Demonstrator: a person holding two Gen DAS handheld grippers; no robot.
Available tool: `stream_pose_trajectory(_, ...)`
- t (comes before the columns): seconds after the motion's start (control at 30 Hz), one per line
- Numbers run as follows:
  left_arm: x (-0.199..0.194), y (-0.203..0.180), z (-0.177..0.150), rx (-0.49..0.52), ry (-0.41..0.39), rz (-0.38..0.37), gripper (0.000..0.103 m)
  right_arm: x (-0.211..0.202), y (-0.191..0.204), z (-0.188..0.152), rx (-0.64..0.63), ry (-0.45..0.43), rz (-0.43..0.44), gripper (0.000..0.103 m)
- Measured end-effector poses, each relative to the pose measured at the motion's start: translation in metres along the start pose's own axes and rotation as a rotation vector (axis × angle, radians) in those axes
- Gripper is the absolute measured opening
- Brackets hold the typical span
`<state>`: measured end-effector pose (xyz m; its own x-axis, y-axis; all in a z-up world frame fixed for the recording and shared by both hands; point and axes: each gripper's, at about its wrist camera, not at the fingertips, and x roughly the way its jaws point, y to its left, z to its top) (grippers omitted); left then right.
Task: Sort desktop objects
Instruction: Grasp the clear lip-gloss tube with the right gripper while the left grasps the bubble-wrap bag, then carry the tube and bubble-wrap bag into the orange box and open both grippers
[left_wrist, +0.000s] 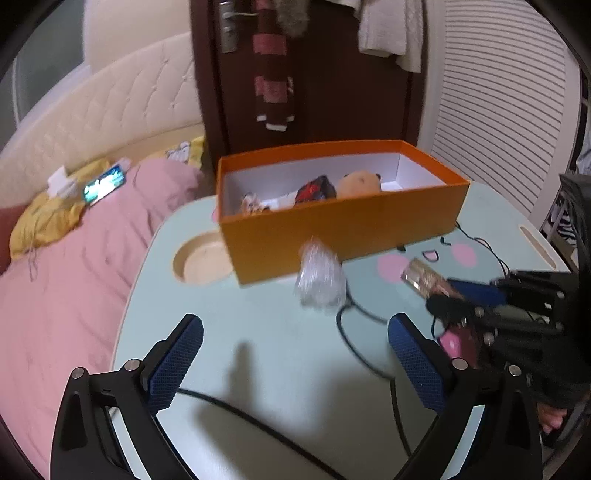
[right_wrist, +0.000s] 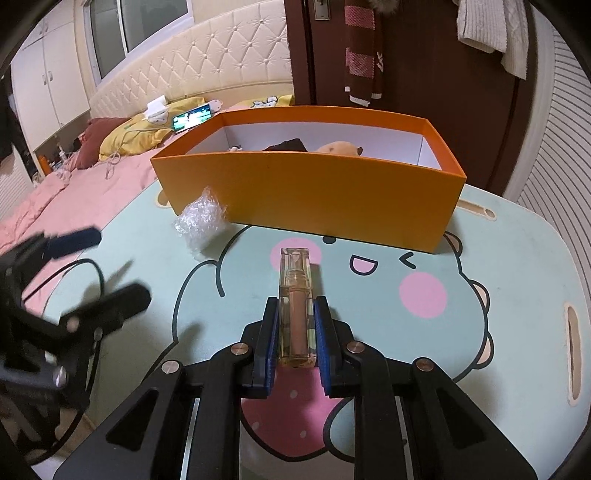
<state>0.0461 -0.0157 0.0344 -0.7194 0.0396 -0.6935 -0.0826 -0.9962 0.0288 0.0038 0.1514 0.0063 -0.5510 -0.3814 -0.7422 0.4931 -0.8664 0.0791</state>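
Lip gloss (right_wrist: 296, 314) sits clamped lengthwise in my right gripper (right_wrist: 295, 325), above the table (right_wrist: 517, 258) before the orange box (right_wrist: 314, 192). My left gripper (left_wrist: 295, 354) gapes wide, empty. Bubble wrap (right_wrist: 201, 223), I think, touches the box.

black hand-held gripper (right_wrist: 296, 321), blue textured pads (right_wrist: 272, 332), silver screws
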Motion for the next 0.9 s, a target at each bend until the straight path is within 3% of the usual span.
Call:
stream_pose_trajectory(0.13, 0.02, -0.01, 0.014, 0.03, 0.035, -0.027, 0.084, 0.0, -0.002, 0.0, 0.013, -0.004, 0.014, 0.019)
stream_pose_trajectory(0.37, 0.041, -0.024, 0.027, 0.05, 0.063, -0.048, 0.076, -0.001, -0.005, -0.002, 0.026, -0.009, 0.029, 0.019)
stream_pose_trajectory(0.4, 0.044, -0.026, 0.028, 0.054, 0.074, -0.047, 0.069, -0.001, -0.005, -0.002, 0.026, -0.009, 0.029, 0.019)
stream_pose_trajectory(0.5, 0.05, -0.025, 0.027, 0.035, 0.109, -0.053, 0.03, -0.001, -0.005, -0.002, 0.025, -0.01, 0.029, 0.019)
stream_pose_trajectory(0.9, 0.017, -0.011, 0.007, -0.05, 0.075, -0.083, 0.03, 0.001, -0.004, -0.002, 0.022, -0.01, 0.024, 0.019)
